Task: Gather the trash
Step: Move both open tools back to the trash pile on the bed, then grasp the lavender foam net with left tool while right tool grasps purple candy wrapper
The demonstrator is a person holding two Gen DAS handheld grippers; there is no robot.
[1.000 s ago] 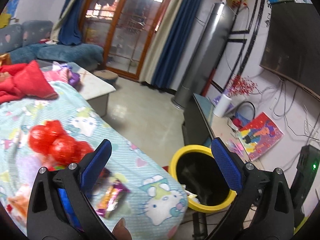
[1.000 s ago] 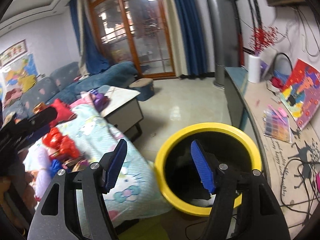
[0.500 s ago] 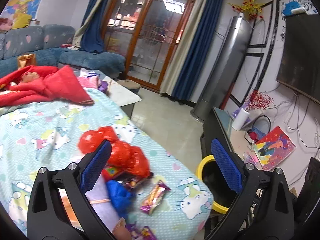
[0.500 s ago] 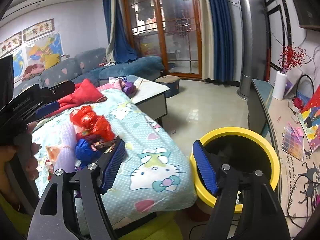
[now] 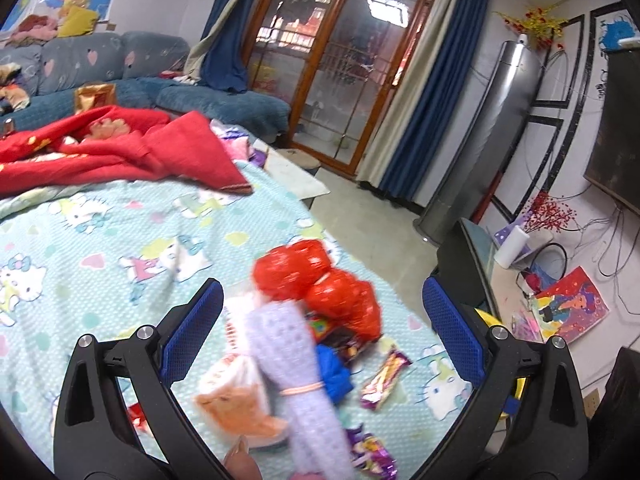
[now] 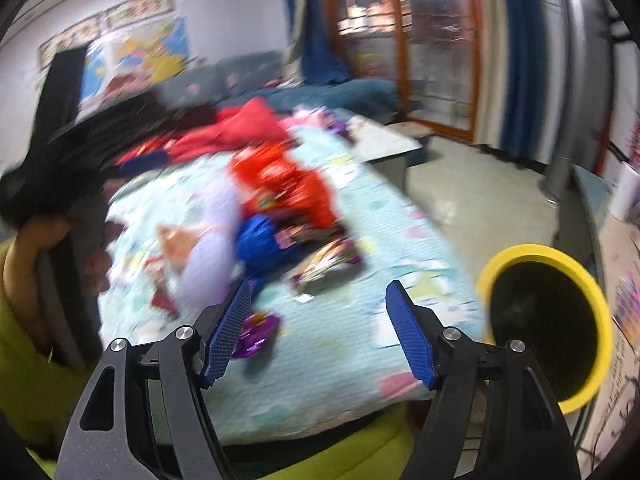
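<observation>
A heap of trash lies on the Hello Kitty cloth (image 5: 100, 240): a red crinkled bag (image 5: 320, 280), a blue wrapper (image 5: 334, 368), a shiny candy wrapper (image 5: 384, 376), a lilac knitted roll (image 5: 296, 360) and an orange pouch (image 5: 236, 404). My left gripper (image 5: 320, 324) hangs open above the heap, nothing between its jaws. In the blurred right wrist view my right gripper (image 6: 318, 320) stands open over the cloth's near edge, with a purple wrapper (image 6: 256, 336) by its left finger. The yellow-rimmed bin (image 6: 548, 332) stands to the right of the table.
A red blanket (image 5: 120, 152) lies at the far side of the cloth. A blue sofa (image 5: 180, 96), a glass door (image 5: 344, 72) and a grey tower unit (image 5: 492, 136) stand beyond. A low cabinet (image 5: 472, 256) with clutter runs along the right wall. A hand (image 6: 36, 236) holds the other gripper.
Both views have swung left from the bin toward the trash heap. The bin has slid to the right edge of each view, and the heap now sits between the left gripper's fingers.
</observation>
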